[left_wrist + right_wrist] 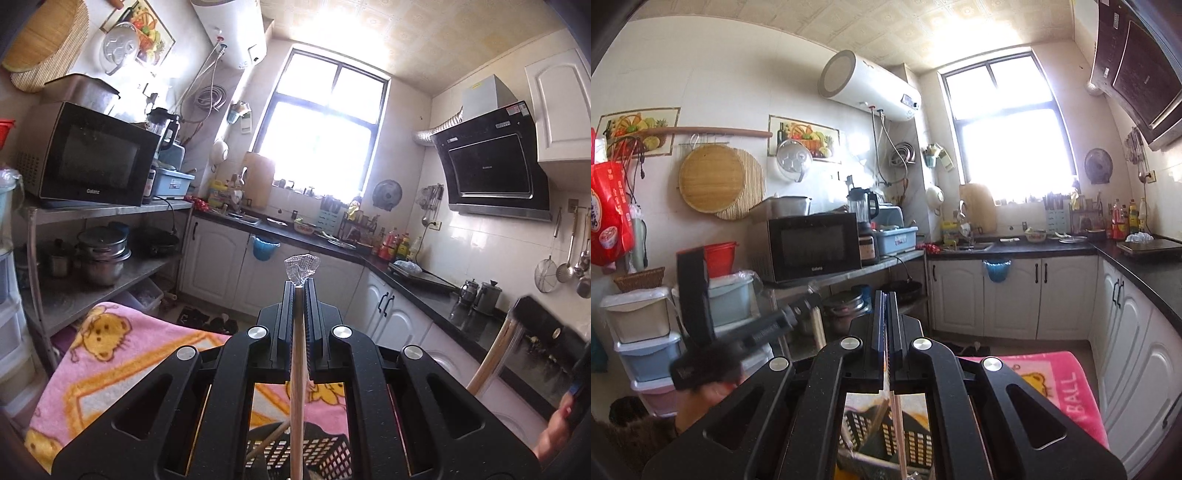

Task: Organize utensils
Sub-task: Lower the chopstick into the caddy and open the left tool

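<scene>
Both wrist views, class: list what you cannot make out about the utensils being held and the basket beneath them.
- Left wrist view: wooden stick, bottom cut off by frame edge; plastic wrap hides its tip.
- Right wrist view: thin wrapped utensil, pinched and hidden between jaws; type unclear.
- Both views: black basket, mostly hidden by gripper body.

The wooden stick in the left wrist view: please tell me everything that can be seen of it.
The wooden stick is thin, straight and pale, like a chopstick or skewer in a clear wrapper. It runs along the middle of the picture from the bottom edge up to the fingertips of the left tool, whose jaws are shut on it. Crumpled clear plastic sticks out past the tips. Below it lie a black perforated basket and a pink blanket. Its lower end is out of view.
</scene>
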{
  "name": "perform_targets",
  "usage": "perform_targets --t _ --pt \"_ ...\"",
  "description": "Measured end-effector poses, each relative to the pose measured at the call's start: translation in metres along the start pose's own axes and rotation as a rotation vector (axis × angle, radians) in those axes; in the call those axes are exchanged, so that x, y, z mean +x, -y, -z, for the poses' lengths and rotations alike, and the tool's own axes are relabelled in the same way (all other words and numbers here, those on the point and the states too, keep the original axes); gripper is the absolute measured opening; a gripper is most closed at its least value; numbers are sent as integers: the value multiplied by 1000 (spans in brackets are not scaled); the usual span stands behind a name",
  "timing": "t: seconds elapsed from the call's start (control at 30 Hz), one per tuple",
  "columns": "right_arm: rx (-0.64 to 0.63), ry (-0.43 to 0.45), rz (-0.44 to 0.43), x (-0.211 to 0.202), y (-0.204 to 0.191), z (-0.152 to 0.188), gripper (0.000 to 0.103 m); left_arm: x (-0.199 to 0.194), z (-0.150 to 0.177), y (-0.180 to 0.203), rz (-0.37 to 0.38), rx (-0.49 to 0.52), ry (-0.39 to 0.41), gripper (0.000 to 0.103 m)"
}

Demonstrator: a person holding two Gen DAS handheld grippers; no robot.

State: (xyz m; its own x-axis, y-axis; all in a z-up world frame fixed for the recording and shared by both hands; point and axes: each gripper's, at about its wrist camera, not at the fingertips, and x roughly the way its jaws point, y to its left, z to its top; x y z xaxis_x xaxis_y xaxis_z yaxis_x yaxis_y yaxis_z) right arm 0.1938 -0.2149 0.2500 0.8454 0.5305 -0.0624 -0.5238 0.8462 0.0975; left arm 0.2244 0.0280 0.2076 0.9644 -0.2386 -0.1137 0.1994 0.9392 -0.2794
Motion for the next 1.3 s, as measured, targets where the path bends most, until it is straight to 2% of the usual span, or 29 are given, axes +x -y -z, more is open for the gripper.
perform_targets --t 0.3,0.63,1.3 --pt "-1 23 -9 16 2 -5 1 16 10 4 -11 5 23 3" --pt "9 22 -9 32 9 5 1 32 31 0 -5 15 42 3" --pt "64 -78 33 66 26 64 2 54 82 -10 -3 0 -49 3"
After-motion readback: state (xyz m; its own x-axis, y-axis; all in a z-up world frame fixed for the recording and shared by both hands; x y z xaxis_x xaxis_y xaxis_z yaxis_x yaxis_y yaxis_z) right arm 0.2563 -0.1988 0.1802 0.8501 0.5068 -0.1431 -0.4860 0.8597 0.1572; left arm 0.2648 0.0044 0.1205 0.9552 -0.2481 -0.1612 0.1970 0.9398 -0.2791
